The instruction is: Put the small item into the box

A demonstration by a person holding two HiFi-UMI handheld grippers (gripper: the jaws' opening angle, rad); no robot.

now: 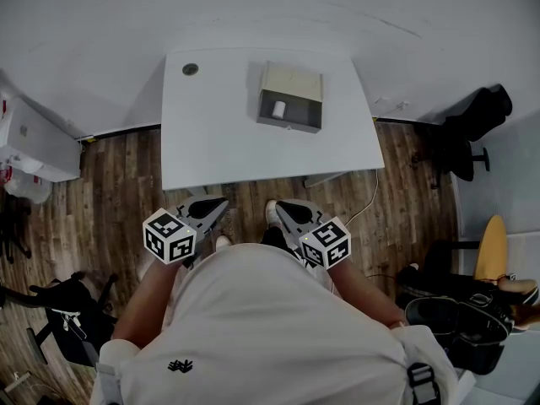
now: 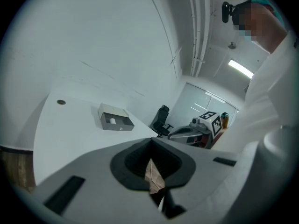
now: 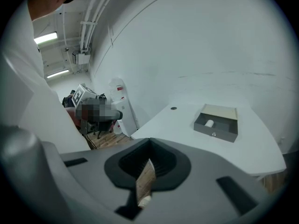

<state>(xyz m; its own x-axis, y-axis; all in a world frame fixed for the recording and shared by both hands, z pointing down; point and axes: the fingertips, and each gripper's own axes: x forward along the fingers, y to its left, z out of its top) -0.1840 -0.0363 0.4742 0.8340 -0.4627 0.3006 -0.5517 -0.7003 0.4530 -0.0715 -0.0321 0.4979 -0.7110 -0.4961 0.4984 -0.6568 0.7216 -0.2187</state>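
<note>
Left gripper [image 1: 221,202] and right gripper [image 1: 281,207] being held clenched, empty, near person's body, well apart from table [image 1: 211,142]. Small white item [image 1: 279,108] being held inside open box [image 1: 291,83] on table.

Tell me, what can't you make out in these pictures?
- Small white item in the grey box: too small in all three views to identify.
- Round dark spot on the white table: too small in the head view to tell what it is.
- Box's rear part: covered by its beige top in the head view.
</note>
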